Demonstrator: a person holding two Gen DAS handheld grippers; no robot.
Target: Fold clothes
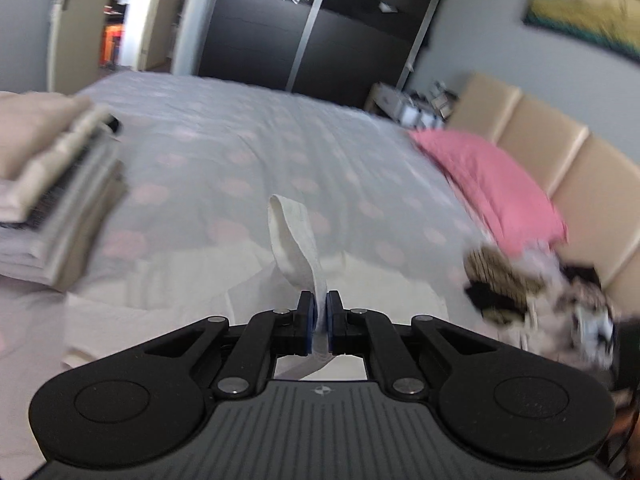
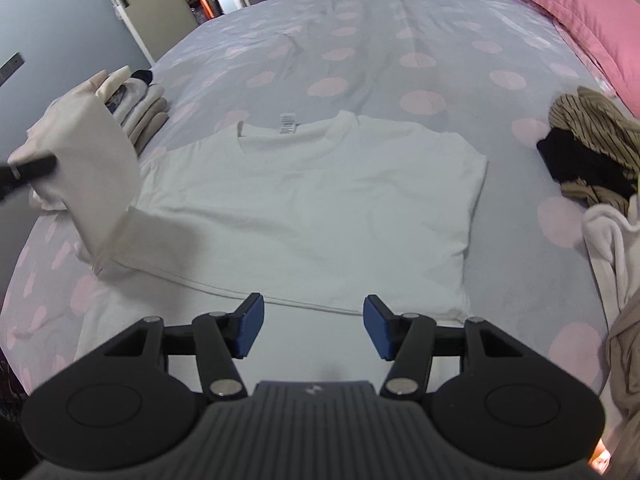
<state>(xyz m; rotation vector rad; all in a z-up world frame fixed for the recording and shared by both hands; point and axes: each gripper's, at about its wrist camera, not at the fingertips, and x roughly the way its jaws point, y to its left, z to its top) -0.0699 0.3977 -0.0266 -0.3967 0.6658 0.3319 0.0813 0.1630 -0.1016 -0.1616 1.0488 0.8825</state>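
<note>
Left wrist view: left tool point(image 1: 319, 312) sits low, pinched tight on a strip of the white t-shirt point(image 1: 294, 240). Right wrist view: right tool point(image 2: 313, 326) hovers wide apart over the shirt's hem, shirt flat on the bed point(image 2: 400, 32).
</note>
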